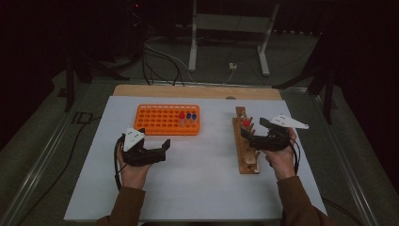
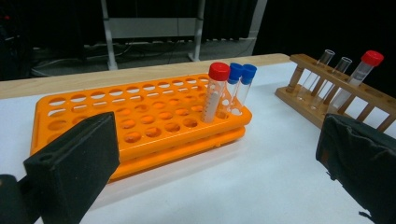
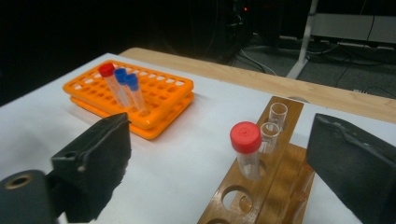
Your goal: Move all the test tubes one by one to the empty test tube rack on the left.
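A red-capped clear plastic tube (image 3: 246, 154) is seen standing upright in a hole of the long wooden rack (image 3: 275, 186), at the lower centre of the right gripper view, with two uncapped clear tubes (image 3: 273, 123) just behind it. The right tool (image 1: 258, 131), at the right of the high view, is held spread, its jaws flanking the red-capped tube without touching it, apparently lined up for a grasp. At the left of the high view, the left tool (image 1: 157, 149) is likewise held spread, above the white table (image 1: 202, 179) and near the orange plastic perforated rack (image 1: 162, 120). In that rack's right end one red-capped tube and two blue-capped tubes (image 2: 242, 86) are seen, which suggests that tubes are being gathered there.
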`<control>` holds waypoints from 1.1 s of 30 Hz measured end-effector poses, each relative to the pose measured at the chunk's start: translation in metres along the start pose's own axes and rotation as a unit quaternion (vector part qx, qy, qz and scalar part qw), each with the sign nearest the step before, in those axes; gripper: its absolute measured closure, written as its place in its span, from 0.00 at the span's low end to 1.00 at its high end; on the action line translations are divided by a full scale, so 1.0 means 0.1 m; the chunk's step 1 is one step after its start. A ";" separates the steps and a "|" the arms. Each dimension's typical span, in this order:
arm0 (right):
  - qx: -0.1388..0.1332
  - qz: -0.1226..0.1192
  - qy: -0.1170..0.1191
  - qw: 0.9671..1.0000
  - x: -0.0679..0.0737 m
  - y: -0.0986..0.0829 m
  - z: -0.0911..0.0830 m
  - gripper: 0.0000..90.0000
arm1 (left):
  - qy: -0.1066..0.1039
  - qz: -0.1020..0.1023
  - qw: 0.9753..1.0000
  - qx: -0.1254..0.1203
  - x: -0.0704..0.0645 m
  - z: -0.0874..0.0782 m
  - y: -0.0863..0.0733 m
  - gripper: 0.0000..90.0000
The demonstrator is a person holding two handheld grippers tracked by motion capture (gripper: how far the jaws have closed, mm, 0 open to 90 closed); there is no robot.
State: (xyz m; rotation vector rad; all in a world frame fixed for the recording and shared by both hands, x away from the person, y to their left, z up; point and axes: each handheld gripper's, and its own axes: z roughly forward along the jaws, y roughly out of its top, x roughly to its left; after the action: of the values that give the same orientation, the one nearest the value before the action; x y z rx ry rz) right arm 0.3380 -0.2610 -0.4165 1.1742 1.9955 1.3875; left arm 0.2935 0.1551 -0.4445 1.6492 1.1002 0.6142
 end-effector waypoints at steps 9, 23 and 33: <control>0.043 -0.025 -0.053 0.997 -0.02 -0.05 0.28 0.37 | -0.005 -0.008 1.000 -0.008 0.01 -0.02 0.03 0.00; 0.080 -0.017 -0.092 0.992 -0.10 -0.15 0.49 0.76 | -0.002 -0.014 1.000 -0.009 0.04 -0.03 0.02 0.00; 0.062 -0.004 -0.090 0.994 -0.10 -0.13 0.45 0.79 | -0.006 -0.012 1.000 -0.006 0.03 -0.02 0.03 0.00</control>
State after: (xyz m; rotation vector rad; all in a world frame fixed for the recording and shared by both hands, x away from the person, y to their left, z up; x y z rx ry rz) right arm 0.3721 -0.2472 -0.4470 1.2940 1.9787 1.1256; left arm 0.2936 0.1582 -0.4414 1.6241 1.1041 0.5934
